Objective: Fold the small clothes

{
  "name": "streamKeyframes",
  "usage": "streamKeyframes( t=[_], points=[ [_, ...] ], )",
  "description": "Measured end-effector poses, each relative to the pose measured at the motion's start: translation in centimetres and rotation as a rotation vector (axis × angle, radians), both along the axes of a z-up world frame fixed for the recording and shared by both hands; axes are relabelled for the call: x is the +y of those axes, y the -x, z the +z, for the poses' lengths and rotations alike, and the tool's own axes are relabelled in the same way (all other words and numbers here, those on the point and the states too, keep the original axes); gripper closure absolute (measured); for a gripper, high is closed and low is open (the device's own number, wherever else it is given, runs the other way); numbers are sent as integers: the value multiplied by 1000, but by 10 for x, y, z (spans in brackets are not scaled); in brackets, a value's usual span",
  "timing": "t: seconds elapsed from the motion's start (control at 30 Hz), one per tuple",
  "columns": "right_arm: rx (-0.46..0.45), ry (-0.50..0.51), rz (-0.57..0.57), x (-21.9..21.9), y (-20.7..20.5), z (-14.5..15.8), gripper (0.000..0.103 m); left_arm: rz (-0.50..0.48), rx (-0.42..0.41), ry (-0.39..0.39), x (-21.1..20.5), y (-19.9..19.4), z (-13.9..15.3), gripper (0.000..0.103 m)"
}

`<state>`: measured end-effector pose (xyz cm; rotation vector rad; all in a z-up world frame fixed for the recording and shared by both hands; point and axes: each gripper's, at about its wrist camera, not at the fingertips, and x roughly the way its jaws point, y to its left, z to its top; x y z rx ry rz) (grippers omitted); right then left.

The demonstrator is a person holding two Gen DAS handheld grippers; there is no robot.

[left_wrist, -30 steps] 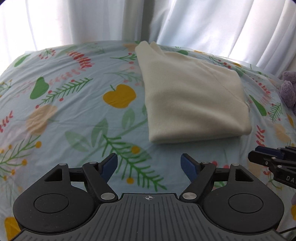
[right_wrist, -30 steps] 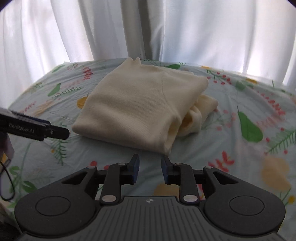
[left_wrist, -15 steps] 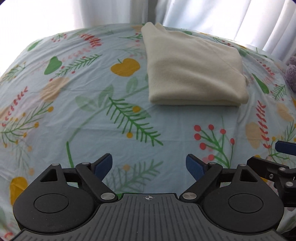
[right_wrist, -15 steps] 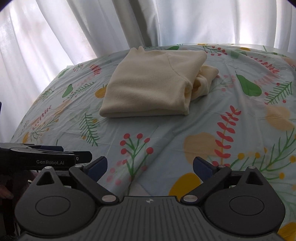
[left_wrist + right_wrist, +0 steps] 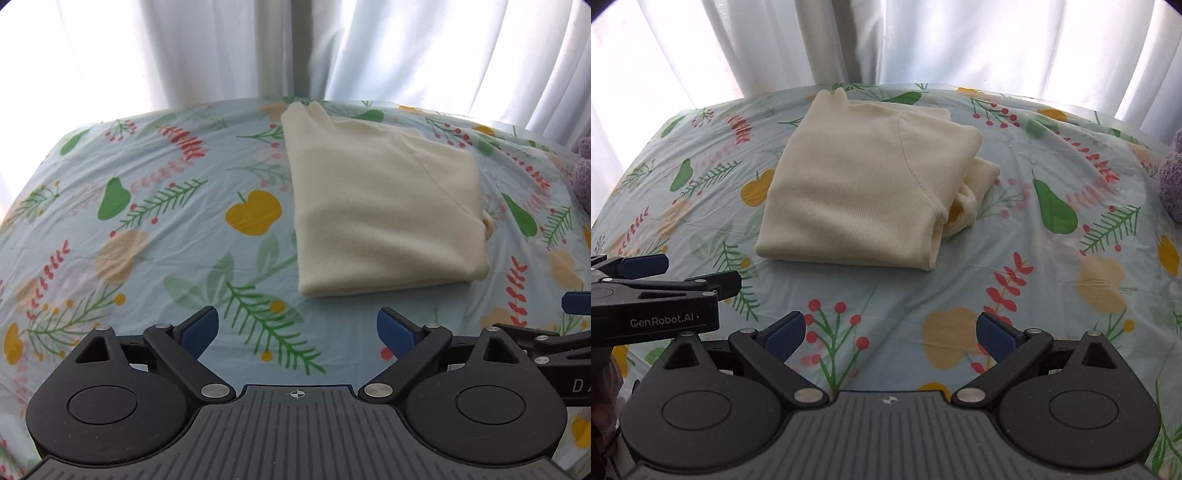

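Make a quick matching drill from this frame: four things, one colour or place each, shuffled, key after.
Things:
1. sweater
2. plush toy
3. curtain
4. gripper pads

Descriptions:
A. blue
B. purple, at the right edge of the bed
C. cream, folded, mid-bed
D. white, hanging behind the bed

Pairs: 1-C, 2-B, 3-D, 4-A

floral bedsheet (image 5: 155, 229), white curtains (image 5: 923, 40), purple plush toy (image 5: 1172, 177)
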<state>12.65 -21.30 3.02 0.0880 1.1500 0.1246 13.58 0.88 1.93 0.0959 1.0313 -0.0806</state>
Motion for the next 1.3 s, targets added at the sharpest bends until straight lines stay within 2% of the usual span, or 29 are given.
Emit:
streamKeyframes(
  t=[0.1, 0.2, 0.3, 0.47, 0.73, 1.3],
  points=[
    [7, 53, -30, 2, -7, 1, 4, -16, -2, -32, -3, -4, 1, 7],
    [8, 83, -36, 4, -11, 0, 4, -31, 9, -23, -3, -8, -1, 7],
    [25, 90, -40, 5, -17, -3, 4, -25, 41, -6, 0, -13, -4, 7],
    [52, 92, -59, 6, -23, -8, 4, -16, 48, -28, 0, -18, -7, 7],
    [65, 104, -67, 5, -28, -12, 4, -18, 82, -14, -2, -25, -12, 7],
    [72, 118, -83, -2, -32, -15, 4, -34, 97, -14, -8, -28, -16, 7]
  ],
)
